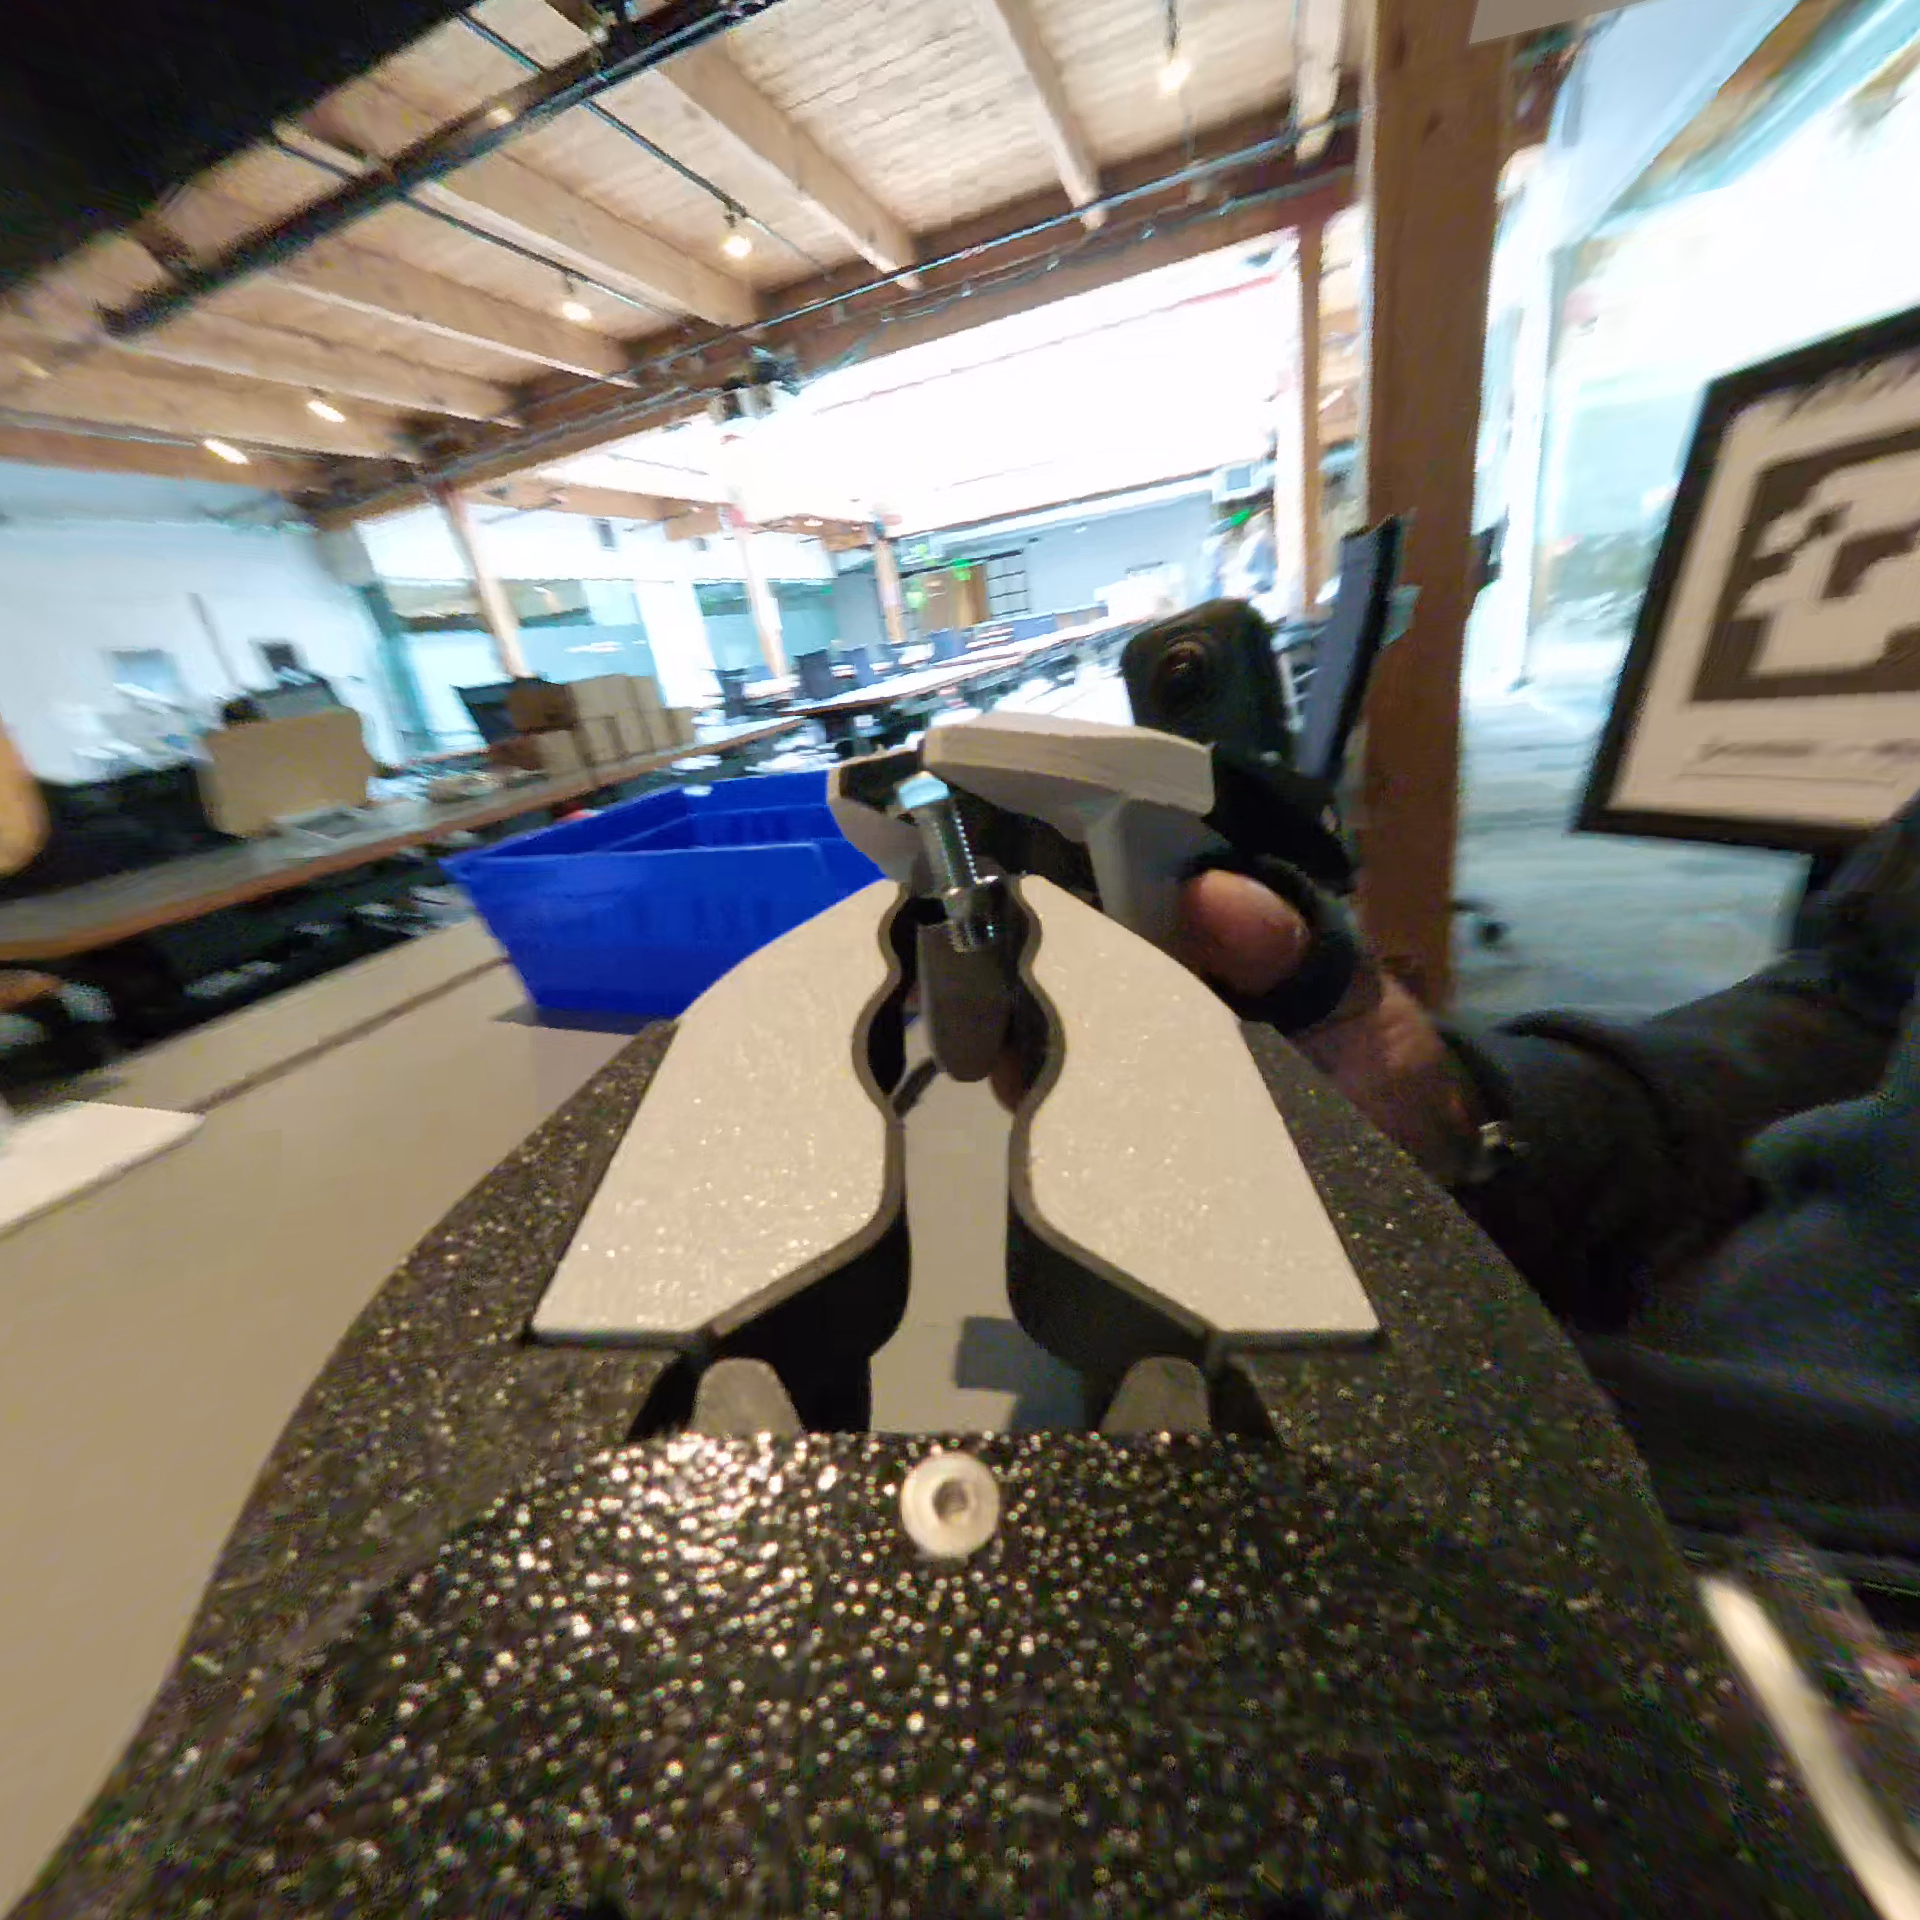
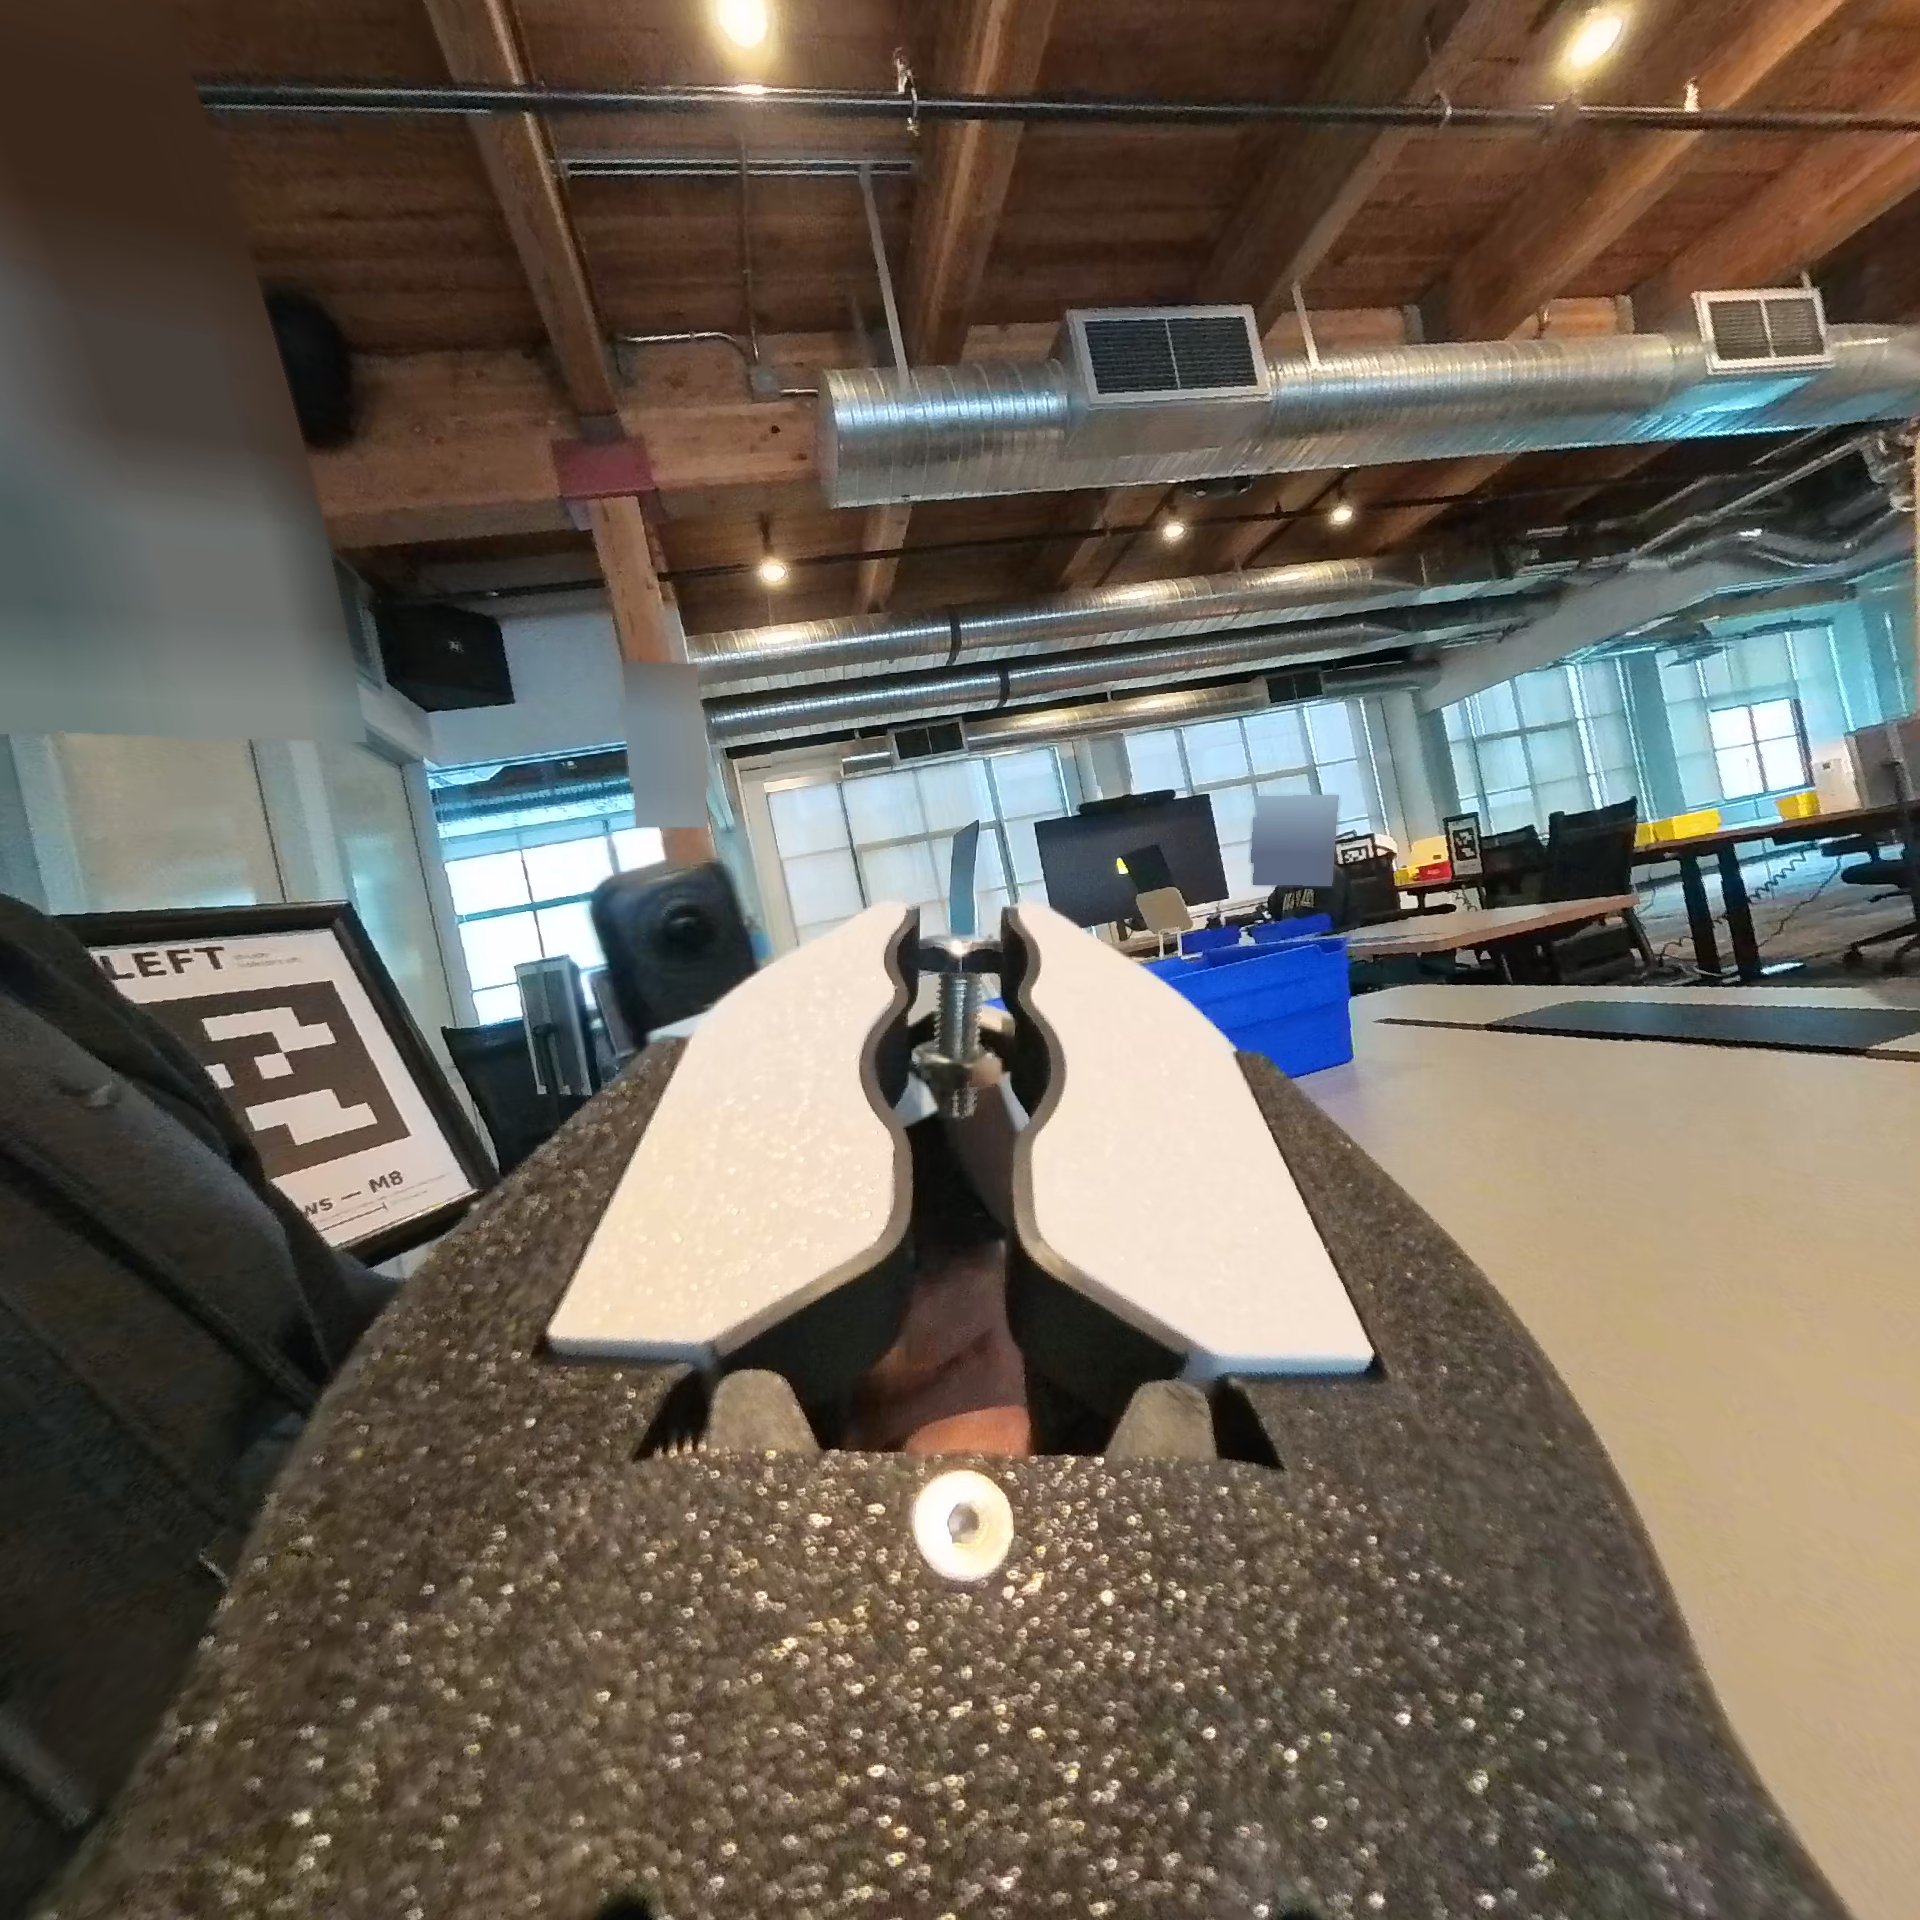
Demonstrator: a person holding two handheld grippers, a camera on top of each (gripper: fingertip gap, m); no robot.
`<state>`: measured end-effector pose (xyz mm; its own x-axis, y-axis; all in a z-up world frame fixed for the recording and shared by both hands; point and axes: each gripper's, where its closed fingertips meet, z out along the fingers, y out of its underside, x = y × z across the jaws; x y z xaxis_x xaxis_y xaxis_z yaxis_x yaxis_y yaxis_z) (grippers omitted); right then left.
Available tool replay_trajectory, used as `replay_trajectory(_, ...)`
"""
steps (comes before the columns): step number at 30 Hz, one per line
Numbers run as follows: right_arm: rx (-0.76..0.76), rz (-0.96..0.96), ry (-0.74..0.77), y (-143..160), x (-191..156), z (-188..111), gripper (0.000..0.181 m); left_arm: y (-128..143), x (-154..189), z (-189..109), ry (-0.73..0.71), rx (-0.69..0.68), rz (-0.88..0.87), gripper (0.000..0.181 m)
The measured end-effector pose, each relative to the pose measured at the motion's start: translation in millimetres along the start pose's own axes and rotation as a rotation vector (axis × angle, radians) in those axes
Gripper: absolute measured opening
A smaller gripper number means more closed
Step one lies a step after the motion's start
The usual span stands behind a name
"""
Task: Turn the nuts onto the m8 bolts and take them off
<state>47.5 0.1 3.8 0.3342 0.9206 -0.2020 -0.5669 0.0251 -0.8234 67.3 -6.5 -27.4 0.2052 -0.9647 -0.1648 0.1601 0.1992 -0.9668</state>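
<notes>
A silver M8 bolt (image 1: 940,847) is held between both grippers above the grey table. In the left wrist view my left gripper (image 1: 958,909) is shut on the nut (image 1: 975,923) at the bolt's lower threaded end. The right gripper (image 1: 914,805) comes in from the right and grips the bolt's hex head. In the right wrist view my right gripper (image 2: 958,940) is shut on the bolt's head, the bolt (image 2: 951,1003) hangs down, and the nut (image 2: 951,1065) sits low on the thread. The left gripper's fingers (image 2: 987,1138) show dimly below it.
A blue bin (image 1: 665,904) (image 2: 1268,1003) stands on the grey table (image 1: 208,1299) (image 2: 1610,1247) behind the grippers. A framed black-and-white marker sign (image 1: 1787,623) (image 2: 281,1070) stands by the person's dark sleeve (image 1: 1662,1143). A wooden post (image 1: 1423,520) rises behind. My left and right fingertips are right by each other.
</notes>
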Motion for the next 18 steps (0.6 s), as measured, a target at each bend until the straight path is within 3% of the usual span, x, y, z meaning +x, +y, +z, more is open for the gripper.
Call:
replay_trajectory(5,0.006,0.001,0.006,-1,1,-1,0.014,-2,-7,-1,-0.273,-0.115,0.57,0.015)
replay_trajectory(7,0.01,0.0,0.001,-2,0,-1,0.014,-4,-5,-2,-0.299,-0.126,0.664,0.014)
replay_trajectory(12,0.02,0.009,0.006,-4,2,-2,0.014,-9,-6,-9,-0.196,-0.024,0.336,0.025)
replay_trajectory(18,0.039,0.025,0.008,-7,4,-3,0.015,1,-3,-7,-0.002,-0.006,-0.093,0.024)
